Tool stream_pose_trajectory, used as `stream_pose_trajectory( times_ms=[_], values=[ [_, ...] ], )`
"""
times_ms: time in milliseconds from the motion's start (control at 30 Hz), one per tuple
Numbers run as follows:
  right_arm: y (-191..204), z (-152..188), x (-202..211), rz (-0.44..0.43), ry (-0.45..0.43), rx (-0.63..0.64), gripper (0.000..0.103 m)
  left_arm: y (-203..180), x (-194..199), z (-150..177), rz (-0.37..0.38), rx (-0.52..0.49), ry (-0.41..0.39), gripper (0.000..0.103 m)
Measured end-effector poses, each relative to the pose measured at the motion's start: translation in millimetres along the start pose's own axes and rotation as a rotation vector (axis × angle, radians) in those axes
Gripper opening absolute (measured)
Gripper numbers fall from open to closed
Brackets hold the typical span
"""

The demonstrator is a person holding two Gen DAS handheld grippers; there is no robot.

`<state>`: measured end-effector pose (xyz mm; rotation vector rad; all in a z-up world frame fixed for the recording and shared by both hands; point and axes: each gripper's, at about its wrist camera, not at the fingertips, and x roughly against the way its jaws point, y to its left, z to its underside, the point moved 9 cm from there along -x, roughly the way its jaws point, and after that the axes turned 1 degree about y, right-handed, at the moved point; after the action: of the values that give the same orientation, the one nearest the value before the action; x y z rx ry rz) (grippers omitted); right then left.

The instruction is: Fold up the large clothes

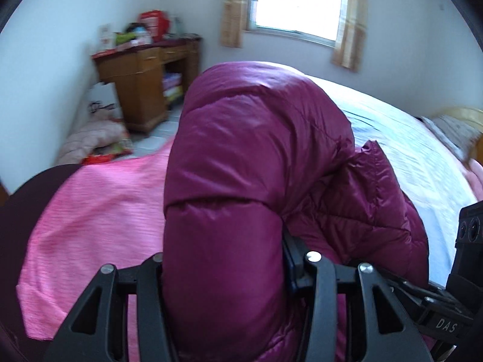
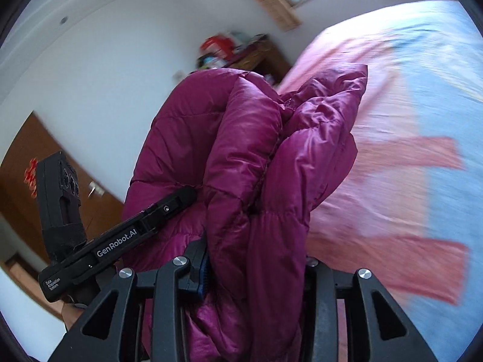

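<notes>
You have both the left gripper (image 1: 223, 274) and right gripper (image 2: 256, 271) clamped on the magenta puffer jacket (image 1: 241, 150), lifted mid-fold; next, lay it toward twelve o'clock on the bed (image 1: 407, 138).

A bed (image 1: 407, 157) carried the things. Its far part was covered by a pale blue-white sheet (image 1: 392, 138), and nearer the camera a bright pink blanket (image 1: 90, 217) lay spread across it. In the right wrist view the bedding (image 2: 392, 105) showed pale pink and light blue areas with 2 reddish bands (image 2: 422, 268) across them, though blur made the pattern hard to read. At the far end, by a yellowish headboard (image 1: 465, 113), lay what looked like a patterned pillow (image 1: 449, 129). A magenta padded jacket (image 1: 362, 208) was bunched up over the bed; its lower folds seemed to rest on the bedding.
</notes>
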<state>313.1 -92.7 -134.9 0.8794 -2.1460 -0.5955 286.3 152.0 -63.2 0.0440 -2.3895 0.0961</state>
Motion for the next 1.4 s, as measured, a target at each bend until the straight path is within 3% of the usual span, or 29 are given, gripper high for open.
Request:
stream_pose_trajectory(
  times_ms=[167, 300, 467, 667, 767, 867, 933, 1033, 1100, 1200, 1400],
  values=[
    [18, 2, -61, -0.06, 0.051, 0.05, 0.037, 46, -31, -5, -0.134, 0.04, 0.014, 0.049],
    [14, -1, -111, -0.041, 0.092, 0.05, 0.037, 68, -58, 3, -0.168, 0.073, 0.059, 0.052],
    [2, -7, -131, -0.045, 0.114, 0.005, 0.038, 68, -77, 4, -0.223, 0.048, 0.078, 0.069],
    [-10, -2, -117, -0.037, 0.122, -0.03, 0.043, 81, -97, 5, -0.202, 0.091, 0.126, 0.082],
    [-11, -1, -87, 0.026, 0.06, -0.039, 0.046, 84, -99, 6, -0.188, 0.11, 0.126, 0.082],
    [7, -8, -48, 0.155, -0.073, 0.102, 0.046, 78, -95, 8, -0.207, 0.099, 0.118, 0.082],
    [31, -11, -31, 0.176, -0.121, 0.209, 0.046, 75, -92, 10, -0.215, 0.098, 0.114, 0.082],
    [63, -11, -49, 0.199, -0.057, 0.337, 0.042, 78, -95, 8, -0.22, 0.095, 0.113, 0.082],
    [66, -2, -61, 0.189, -0.009, 0.345, 0.036, 78, -94, 8, -0.219, 0.096, 0.111, 0.082],
    [50, 14, -84, 0.238, 0.044, 0.335, 0.036, 79, -95, 8, -0.221, 0.093, 0.112, 0.082],
    [17, 20, -101, 0.221, 0.076, 0.253, 0.034, 74, -93, 10, -0.237, 0.076, 0.12, 0.082]
  ],
)
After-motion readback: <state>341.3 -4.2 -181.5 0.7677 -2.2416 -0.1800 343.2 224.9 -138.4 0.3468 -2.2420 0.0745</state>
